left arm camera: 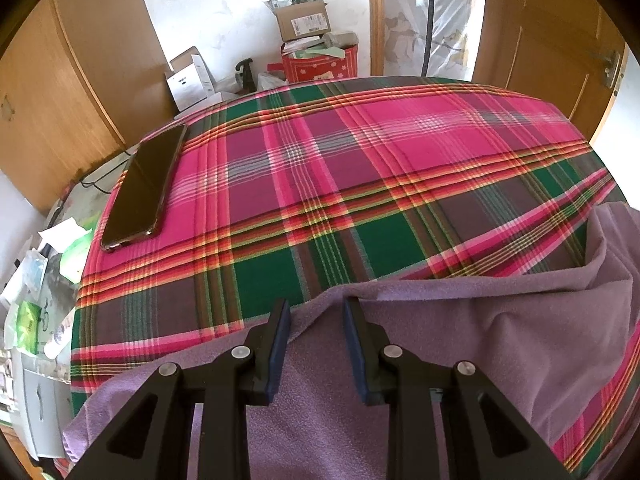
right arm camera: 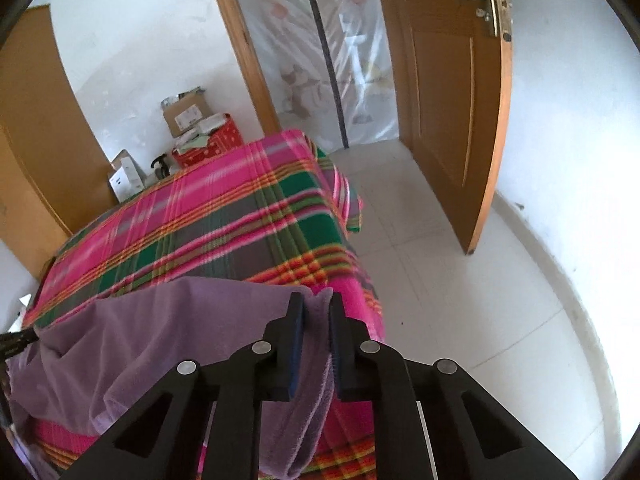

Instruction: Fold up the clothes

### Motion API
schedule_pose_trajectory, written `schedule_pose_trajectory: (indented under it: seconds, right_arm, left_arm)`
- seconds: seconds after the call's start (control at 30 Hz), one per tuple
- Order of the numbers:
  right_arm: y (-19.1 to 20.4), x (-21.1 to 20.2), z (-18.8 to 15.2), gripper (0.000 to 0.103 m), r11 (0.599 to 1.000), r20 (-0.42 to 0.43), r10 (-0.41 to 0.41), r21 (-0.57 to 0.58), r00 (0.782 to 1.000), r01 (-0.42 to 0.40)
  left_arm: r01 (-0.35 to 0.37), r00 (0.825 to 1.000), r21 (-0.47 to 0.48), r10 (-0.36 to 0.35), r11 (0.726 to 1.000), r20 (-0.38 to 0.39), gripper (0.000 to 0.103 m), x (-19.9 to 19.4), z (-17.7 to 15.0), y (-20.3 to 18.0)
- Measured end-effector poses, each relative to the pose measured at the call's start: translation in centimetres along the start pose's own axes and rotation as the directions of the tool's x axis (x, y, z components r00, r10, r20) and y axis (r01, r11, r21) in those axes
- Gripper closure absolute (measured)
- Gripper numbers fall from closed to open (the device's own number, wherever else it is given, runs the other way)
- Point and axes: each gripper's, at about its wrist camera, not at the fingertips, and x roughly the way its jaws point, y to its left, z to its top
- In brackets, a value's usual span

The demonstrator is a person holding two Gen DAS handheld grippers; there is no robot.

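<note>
Purple cloth point(left arm camera: 460, 340) lies crumpled over the near edge of a table covered by a pink, green and red plaid tablecloth point(left arm camera: 340, 168), with part of it hanging down the front. Over it, the left gripper point(left arm camera: 316, 312) has its jaws set moderately apart; the cloth passes under and between the fingers, but they do not pinch it. In the right wrist view the right gripper point(right arm camera: 317, 308) has its jaws drawn narrow and clamps a bunched fold of the purple cloth point(right arm camera: 160, 328) between its blue pads point(right arm camera: 299, 344), at the table's near right corner, and the cloth droops below the fingers. The tip of the left gripper point(right arm camera: 16, 340) shows at the left edge of that view, at the cloth's other end. A dark phone point(left arm camera: 146, 188) lies flat on the tablecloth at the far left, well apart from the cloth. Beyond the table a red bag point(left arm camera: 320, 62) is filled with papers, and an open cardboard box point(left arm camera: 304, 20) rests on top of it; its contents cannot be made out.
</note>
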Motion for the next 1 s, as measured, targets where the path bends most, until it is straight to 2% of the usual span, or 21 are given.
schedule_pose_trajectory:
  seconds: [0.33, 0.5, 0.7, 1.0]
  right_arm:
    - [-0.8, 0.9, 2.4, 0.091, 0.994, 0.035, -0.102, -0.041, 0.994, 0.103]
    - [-1.1, 1.9, 3.2, 0.092, 0.987, 0.020, -0.152, -0.058, 0.988, 0.153]
    - [-1.3, 3.3, 4.1, 0.092, 0.975, -0.008, -0.208, -0.084, 0.978, 0.207]
    - [-1.1, 4.1, 4.8, 0.093, 0.948, 0.015, -0.297, -0.120, 0.955, 0.296]
  left_arm:
    - [-0.013, 1.000, 0.014, 0.013, 1.000, -0.017, 0.075, 0.1, 0.3, -0.2]
    - [-0.025, 1.000, 0.018, 0.026, 1.000, -0.018, 0.075, 0.4, 0.7, -0.4]
    - [-0.034, 0.999, 0.017, 0.034, 0.999, -0.019, 0.075, 0.7, 1.4, -0.6]
    - [-0.051, 0.999, 0.009, 0.051, 0.999, -0.011, 0.075, 1.2, 2.2, -0.8]
